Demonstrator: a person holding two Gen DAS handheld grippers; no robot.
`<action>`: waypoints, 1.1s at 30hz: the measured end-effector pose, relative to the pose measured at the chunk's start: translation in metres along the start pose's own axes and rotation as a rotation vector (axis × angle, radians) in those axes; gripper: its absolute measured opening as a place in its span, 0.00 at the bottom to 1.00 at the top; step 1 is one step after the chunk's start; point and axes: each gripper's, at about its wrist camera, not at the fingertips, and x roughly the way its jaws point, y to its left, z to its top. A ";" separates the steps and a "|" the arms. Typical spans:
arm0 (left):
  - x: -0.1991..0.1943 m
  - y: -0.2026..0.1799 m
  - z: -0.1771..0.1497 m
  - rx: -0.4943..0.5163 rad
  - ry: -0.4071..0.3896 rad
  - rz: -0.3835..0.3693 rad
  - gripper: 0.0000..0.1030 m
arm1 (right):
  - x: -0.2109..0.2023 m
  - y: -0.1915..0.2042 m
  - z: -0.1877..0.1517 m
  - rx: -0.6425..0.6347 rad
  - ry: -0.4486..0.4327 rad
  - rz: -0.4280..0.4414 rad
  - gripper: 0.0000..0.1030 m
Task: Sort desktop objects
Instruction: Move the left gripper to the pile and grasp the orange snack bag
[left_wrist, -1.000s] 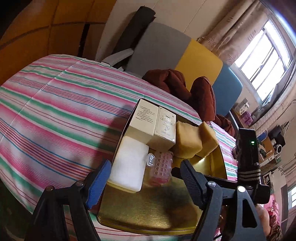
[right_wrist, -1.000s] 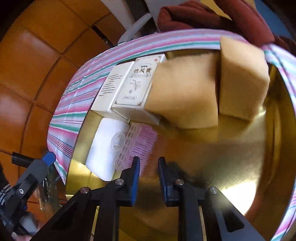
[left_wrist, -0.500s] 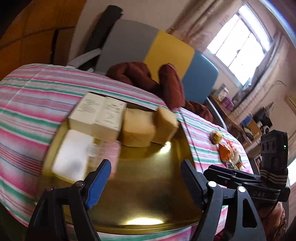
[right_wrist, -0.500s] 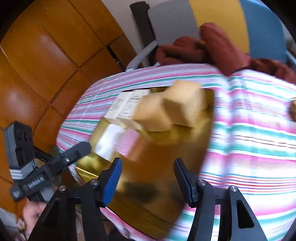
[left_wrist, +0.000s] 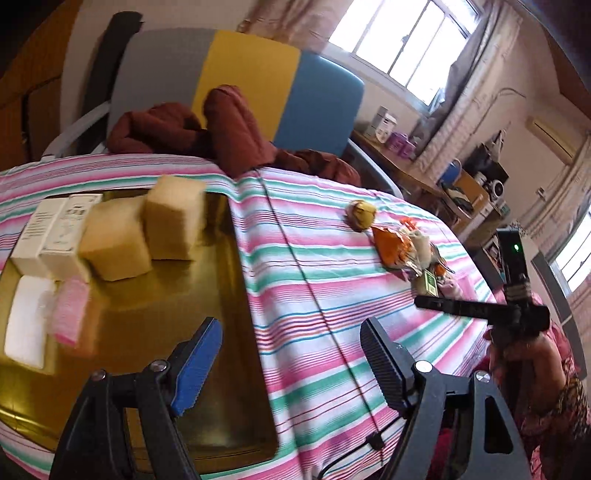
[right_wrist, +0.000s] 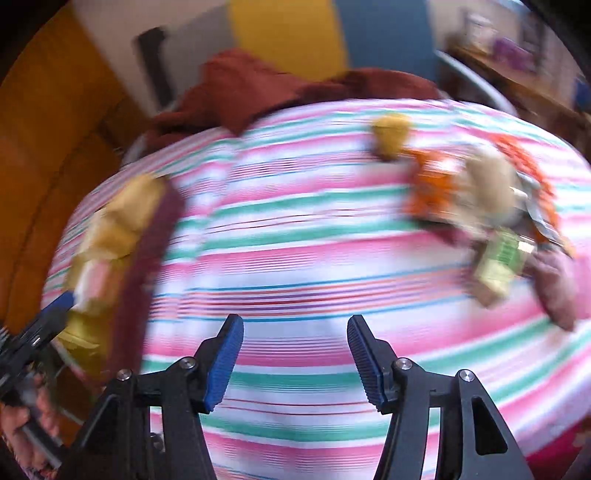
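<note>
Jaws on the right gripper (right_wrist: 295, 356) have just been opening and are holding nothing, now hanging over bare striped surface (right_wrist: 295, 258). Left gripper (left_wrist: 291, 358) is gaping empty too. Both are swinging away from the gold tray (left_wrist: 155, 317) toward the messy pile (left_wrist: 410, 247) near the far edge, so more sorting is coming.

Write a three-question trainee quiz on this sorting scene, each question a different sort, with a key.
1. True or false: the right gripper holds a sponge.
2. Multiple choice: where do the two sponges sit? A) on the bare cloth B) in the gold tray C) on the chair
3. Fill in: the unsorted pile lies on the striped ____.

Key: 1 false, its jaws are open and empty; 2 B; 3 cloth.
</note>
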 end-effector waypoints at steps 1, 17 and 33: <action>0.003 -0.005 0.000 0.011 0.012 -0.007 0.76 | -0.002 -0.019 0.003 0.030 -0.007 -0.033 0.58; 0.128 -0.117 0.035 0.131 0.175 -0.105 0.77 | -0.020 -0.172 0.003 0.486 -0.124 -0.109 0.67; 0.248 -0.217 0.085 0.310 0.249 -0.067 0.80 | -0.023 -0.188 -0.002 0.588 -0.138 -0.087 0.69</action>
